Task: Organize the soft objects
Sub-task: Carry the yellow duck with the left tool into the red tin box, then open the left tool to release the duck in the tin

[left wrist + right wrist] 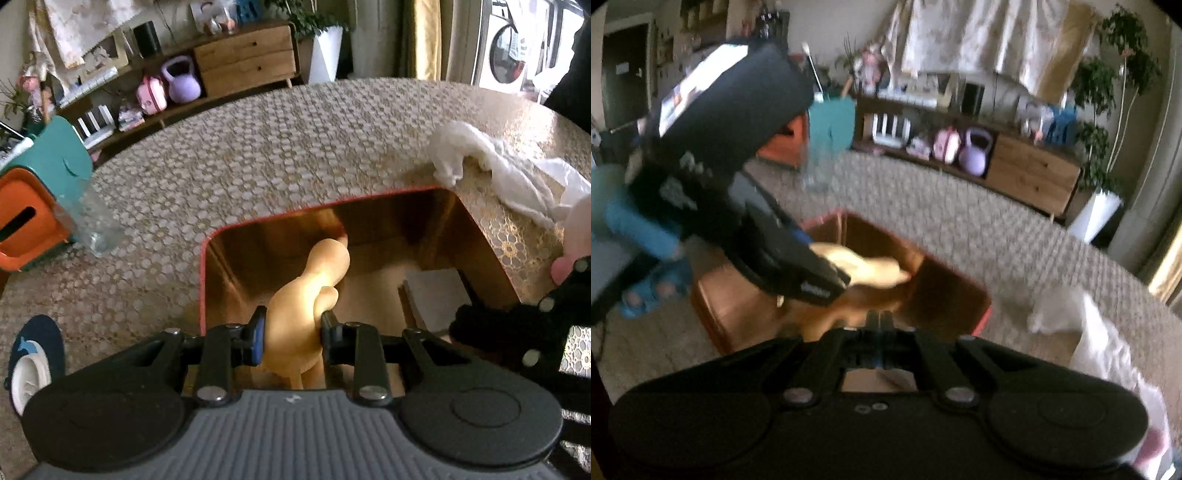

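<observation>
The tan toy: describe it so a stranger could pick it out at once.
Find the open box with the red rim, sunk in the patterned cloth. Over its mouth the left gripper clamps the tan toy: smooth and lumpy, unlike the crumpled white cloth beside the box.

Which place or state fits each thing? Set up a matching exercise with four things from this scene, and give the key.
Things:
1. tan soft toy
2. white cloth
3. clear glass
4. right gripper

Places or states:
a. lying on the table right of the box
b. shut, empty
c. held by the left gripper over the open box
d. standing beside the orange and teal container

Pairs: 1-c, 2-a, 3-d, 4-b
</observation>
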Demonstrator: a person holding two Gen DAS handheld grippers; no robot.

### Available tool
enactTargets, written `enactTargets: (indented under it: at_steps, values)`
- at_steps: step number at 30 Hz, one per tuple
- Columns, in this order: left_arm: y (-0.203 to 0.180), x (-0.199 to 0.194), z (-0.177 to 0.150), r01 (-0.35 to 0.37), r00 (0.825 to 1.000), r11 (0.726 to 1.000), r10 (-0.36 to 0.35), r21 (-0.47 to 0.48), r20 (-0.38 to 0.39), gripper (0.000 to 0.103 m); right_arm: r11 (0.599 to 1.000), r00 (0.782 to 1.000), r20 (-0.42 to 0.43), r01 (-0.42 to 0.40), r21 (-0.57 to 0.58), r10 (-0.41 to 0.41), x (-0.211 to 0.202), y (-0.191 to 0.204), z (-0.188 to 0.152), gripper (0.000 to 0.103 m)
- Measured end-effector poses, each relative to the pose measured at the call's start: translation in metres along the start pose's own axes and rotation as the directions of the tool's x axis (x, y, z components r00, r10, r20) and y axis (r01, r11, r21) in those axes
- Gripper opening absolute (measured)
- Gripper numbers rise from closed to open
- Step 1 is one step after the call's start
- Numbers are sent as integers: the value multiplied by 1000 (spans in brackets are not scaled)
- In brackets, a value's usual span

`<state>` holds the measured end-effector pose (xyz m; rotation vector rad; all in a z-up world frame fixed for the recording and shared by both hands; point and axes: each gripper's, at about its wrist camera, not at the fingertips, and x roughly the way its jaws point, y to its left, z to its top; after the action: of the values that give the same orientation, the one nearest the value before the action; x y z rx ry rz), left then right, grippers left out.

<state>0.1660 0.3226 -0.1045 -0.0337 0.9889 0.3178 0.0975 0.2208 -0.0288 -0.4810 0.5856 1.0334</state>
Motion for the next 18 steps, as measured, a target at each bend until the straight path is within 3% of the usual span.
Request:
enactTargets:
  at_steps: [5, 7, 9, 12, 18]
  values:
    - [-1, 6, -2, 9, 1000, 1000, -9, 2, -14, 33, 999, 998, -66, -18, -29, 16, 11, 9, -10, 0]
    - [-1, 5, -1, 8, 1000, 1000, -8, -1, -8, 44, 999, 997, -76, -23, -37, 20, 11, 11, -12, 6]
    - [-1, 2, 0, 18, 1000, 1000, -18, -8, 6, 45, 999, 997, -75, -28, -39, 25, 9, 14, -13, 9]
    - [-2, -2, 1, 29, 999, 999, -28, -17, 30, 60, 999, 998, -63, -30, -33, 28, 7, 11, -10, 15]
    - [-2, -20, 2, 40, 997, 998, -37, -40, 75, 62, 999, 999, -35, -31, -8, 31, -1, 4, -5, 30]
